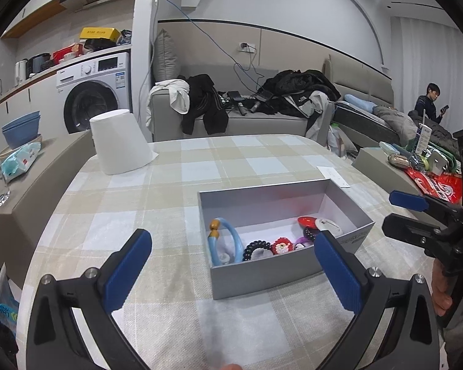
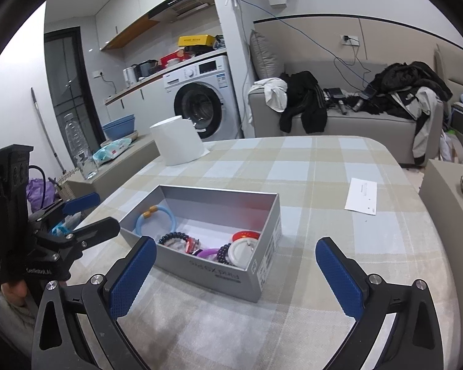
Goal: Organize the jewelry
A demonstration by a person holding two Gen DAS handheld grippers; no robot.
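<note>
Two grippers spread wide and empty over a filled box.

Left to right: left gripper [image 1: 231, 262] with ribbed blue pads open, holding nothing; shallow grey cardboard box [image 1: 262, 277] on the checked beige tablecloth [image 1: 114, 231], long axis running near-left to far-right, just ahead of the left fingers, nearer that hand; inside, glossy light-blue ring [image 1: 228, 240], dark beaded bracelet [image 1: 256, 248], red piece [image 1: 307, 222], white disc [image 2: 240, 252]; right gripper [image 2: 236, 269] likewise open, empty.

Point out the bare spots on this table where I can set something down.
Free: the checked cloth between the grey box and the far edge, and between the box and the white paper slip. The near cloth before the box is bare too. Crowded: inside the box, and the corner by the white upturned tub.
</note>
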